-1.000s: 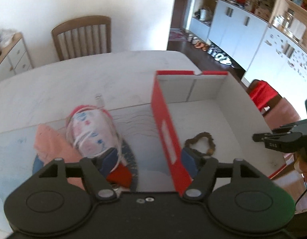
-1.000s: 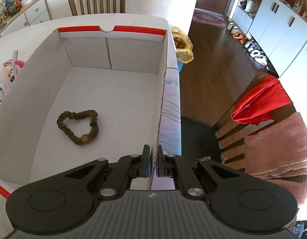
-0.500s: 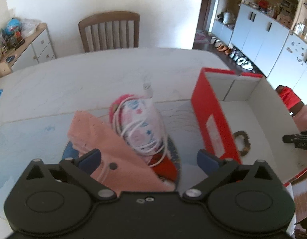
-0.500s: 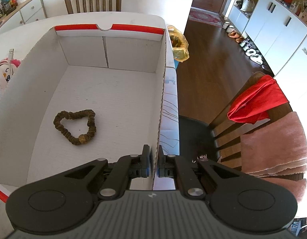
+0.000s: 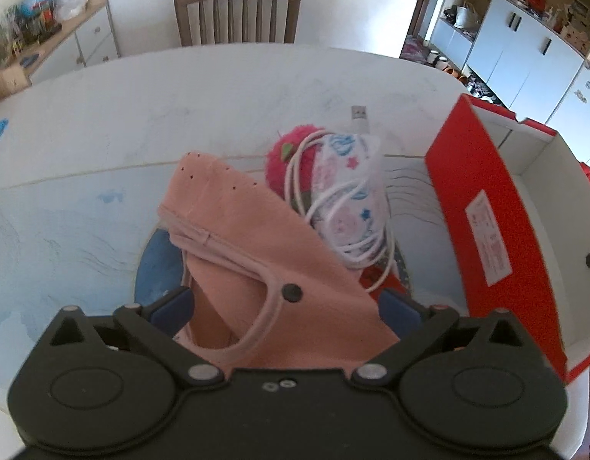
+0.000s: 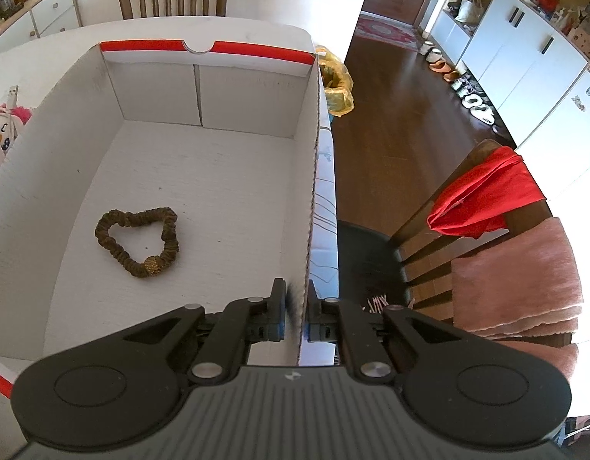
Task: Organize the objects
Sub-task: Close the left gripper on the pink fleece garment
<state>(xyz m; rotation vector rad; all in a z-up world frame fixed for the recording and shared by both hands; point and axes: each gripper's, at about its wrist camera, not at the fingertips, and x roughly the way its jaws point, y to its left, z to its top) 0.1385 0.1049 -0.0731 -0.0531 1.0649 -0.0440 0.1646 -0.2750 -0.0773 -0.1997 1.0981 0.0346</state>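
Our left gripper has its jaws spread as wide as they go, one blue pad on each side of the pink cloth pouch, which lies between them but is not yet pinched. Our right gripper straddles the right wall of the red-and-white box; its jaws are opening, and a thin gap already shows between pads and cardboard, so we judge the hold on the wall is being let go.

We judge the task to be at an early stage: only the brown scrunchie lies on the box floor. Left outside, on the table just beside the box's red side, are the pouch, a white patterned bag wound with a white cable, and a pink fluffy thing behind it.

The box floor is nearly bare, with plenty of room for all of it. The box's red wall stands between pile and box, so anything carried must clear its rim. The cable overlaps the pouch's far edge and may drag along. On the right, the box sits close to the table's edge above a chair
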